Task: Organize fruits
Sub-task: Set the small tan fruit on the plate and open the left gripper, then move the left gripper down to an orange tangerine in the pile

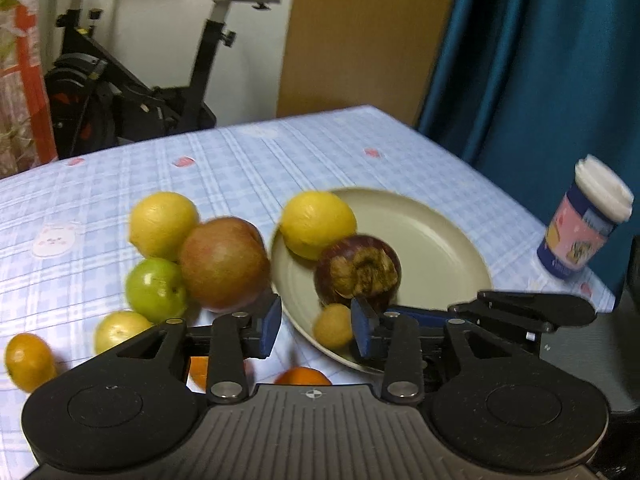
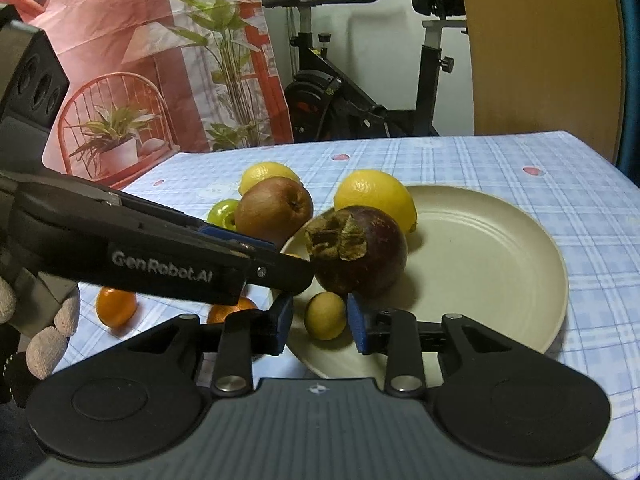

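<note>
left wrist view: the left gripper (image 1: 314, 326) hangs low over the near edge of a cream plate (image 1: 440, 236) on a blue checked tablecloth (image 1: 248, 160). its blue pads stand a little apart with nothing pressed between them; a small tan fruit (image 1: 334, 326) on the plate's near rim sits just beyond the gap, close to the right-hand pad. behind it on the plate are a dark purple mangosteen (image 1: 358, 270) and a lemon (image 1: 316, 224), touching each other. off the plate to the left, a red-brown apple (image 1: 224, 264) lies against a second lemon (image 1: 162, 224) and a green fruit (image 1: 156, 290); further left and nearer lie a pale yellow fruit (image 1: 118, 330) and an orange (image 1: 28, 360). a lidded paper cup (image 1: 582, 220) stands near the table's right edge.

right wrist view: the right gripper (image 2: 320, 324) points at the same plate (image 2: 500, 264), its jaws narrowly parted around the small tan fruit (image 2: 325, 316), with a sliver of gap on each side, so no grip shows. the mangosteen (image 2: 360, 256) is just behind it. the left gripper's black finger (image 2: 168, 256) crosses from the left, its tip beside the mangosteen. a gloved hand (image 2: 44, 328) shows at the left edge.
</note>
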{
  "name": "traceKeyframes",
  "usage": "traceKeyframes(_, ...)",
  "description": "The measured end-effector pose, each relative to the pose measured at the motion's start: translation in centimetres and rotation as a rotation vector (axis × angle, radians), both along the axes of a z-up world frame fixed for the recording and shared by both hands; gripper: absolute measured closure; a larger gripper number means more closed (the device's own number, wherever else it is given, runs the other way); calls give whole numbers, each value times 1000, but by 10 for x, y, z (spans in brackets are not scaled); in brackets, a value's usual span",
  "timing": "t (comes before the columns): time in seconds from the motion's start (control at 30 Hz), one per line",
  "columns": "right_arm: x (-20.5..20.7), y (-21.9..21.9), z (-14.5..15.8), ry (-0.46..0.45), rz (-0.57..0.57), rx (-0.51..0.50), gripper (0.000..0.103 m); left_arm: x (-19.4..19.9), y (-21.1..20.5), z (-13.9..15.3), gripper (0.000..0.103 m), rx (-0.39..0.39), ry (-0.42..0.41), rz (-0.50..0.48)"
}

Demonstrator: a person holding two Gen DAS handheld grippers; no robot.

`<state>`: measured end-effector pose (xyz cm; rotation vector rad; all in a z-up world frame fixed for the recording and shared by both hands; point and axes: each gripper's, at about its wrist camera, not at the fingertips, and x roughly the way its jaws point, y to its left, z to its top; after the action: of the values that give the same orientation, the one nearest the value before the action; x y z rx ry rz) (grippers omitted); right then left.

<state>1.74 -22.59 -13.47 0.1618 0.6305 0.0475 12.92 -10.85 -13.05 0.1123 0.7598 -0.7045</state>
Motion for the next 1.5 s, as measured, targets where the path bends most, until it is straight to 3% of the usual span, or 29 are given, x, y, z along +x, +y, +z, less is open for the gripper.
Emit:
traceKeyframes(0.33, -14, 7, 17, -146, 37, -4, 69, -9, 78, 19, 61, -96, -35, 210)
traceKeyframes(0.5, -10, 18, 14, -147, 105, -9, 69, -19, 117, 17, 61, -118, -52, 335)
traceKeyframes(0.63, -5, 31, 9, -143, 163, -37, 69, -17, 138, 12, 61, -138, -11, 410)
traceKeyframes(0.9, 0, 53, 2, -124, 260, -74, 69, -31, 158, 12, 61, -118, 26, 400)
traceKeyframes(1.03, 5, 59, 0, -94, 273, -52, 69, -33, 168, 5, 61, -149, 65, 422)
traceKeyframes(1.2, 23, 81, 3, -61, 380, -53, 69, -31, 167, -5, 61, -197, 116, 414)
traceKeyframes(1.33, 43, 104, -4, 1, 500, -45, 56, -31, 163, -10, 61, -181, 130, 391)
traceKeyframes(1.5, 58, 131, -18, 54, 578, -88, 55, -28, 161, -20, 61, -182, 171, 366)
